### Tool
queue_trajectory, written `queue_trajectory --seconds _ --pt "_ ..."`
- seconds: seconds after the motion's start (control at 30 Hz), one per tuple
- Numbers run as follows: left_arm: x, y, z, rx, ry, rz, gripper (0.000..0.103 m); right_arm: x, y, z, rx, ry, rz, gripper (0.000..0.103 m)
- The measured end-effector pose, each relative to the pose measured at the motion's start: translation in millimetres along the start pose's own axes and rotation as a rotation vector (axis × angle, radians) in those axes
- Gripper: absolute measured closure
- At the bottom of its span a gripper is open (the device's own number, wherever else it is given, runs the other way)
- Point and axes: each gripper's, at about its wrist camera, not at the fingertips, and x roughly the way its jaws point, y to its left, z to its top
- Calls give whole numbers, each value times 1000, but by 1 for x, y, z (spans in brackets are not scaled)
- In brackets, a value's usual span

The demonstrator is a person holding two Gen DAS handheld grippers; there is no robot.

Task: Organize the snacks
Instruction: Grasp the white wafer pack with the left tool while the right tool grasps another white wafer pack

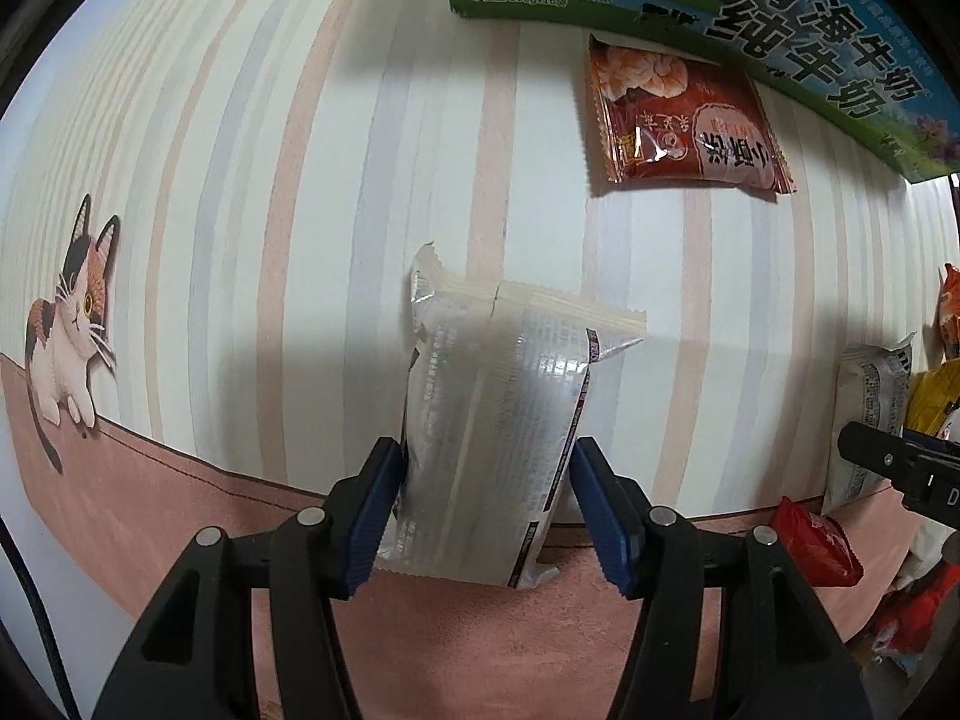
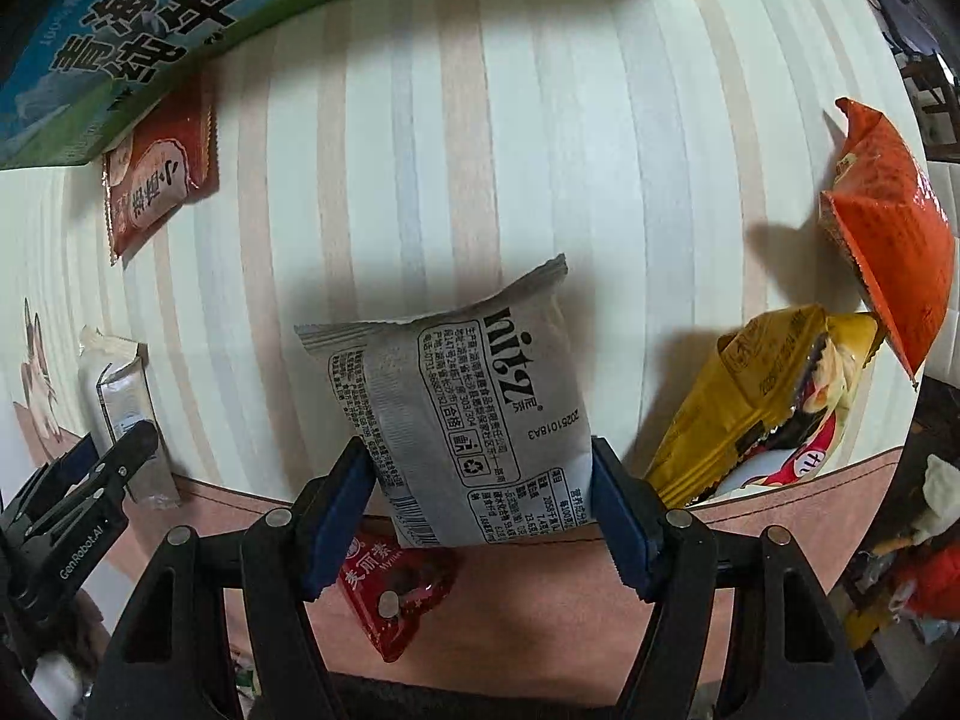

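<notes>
Left gripper (image 1: 486, 504): you are pinching the silver packet (image 1: 492, 420) in its jaws, above the striped worktop (image 1: 240, 240).
Right gripper (image 2: 483, 516): you are clamping the grey packet (image 2: 462, 420).
Risk: slick wrappers may be slipping free.

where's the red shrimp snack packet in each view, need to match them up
Left wrist: shrimp packet upper right, flat on the striped cloth, just under the milk carton.
Right wrist: shrimp packet upper left, again tucked under the milk carton.
Shared landmark: the blue-green milk carton along the top edge of both views.
</notes>
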Motion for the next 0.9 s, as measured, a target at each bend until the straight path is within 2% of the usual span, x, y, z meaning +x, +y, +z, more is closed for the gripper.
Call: queue_trajectory --seconds 0.1,0.13,0.4,0.53,0.7,0.8,0.9 --pt "2 -6 2 11 2 12 42 4 9 1 -10 6 -13 28" --pt "2 -13 19 10 3 13 42 3 11 2 -16 6 -21 28" --pt "4 -3 4 3 -3 13 44 25 53 -1 -57 -6 -81 27" --pt "-1 -1 2 1 -14 23 46 23 59 -13 -65 -38 -87 31" --pt "-13 -13 -7 17 -44 14 48 17 58 -27 -62 -52 -57 32" --pt "-29 -19 -12 17 -61 -11 48 11 57 -33 -52 -62 -14 32" --pt "-56 -26 -14 16 -97 -53 48 -13 55 -40 -41 -92 61 33"
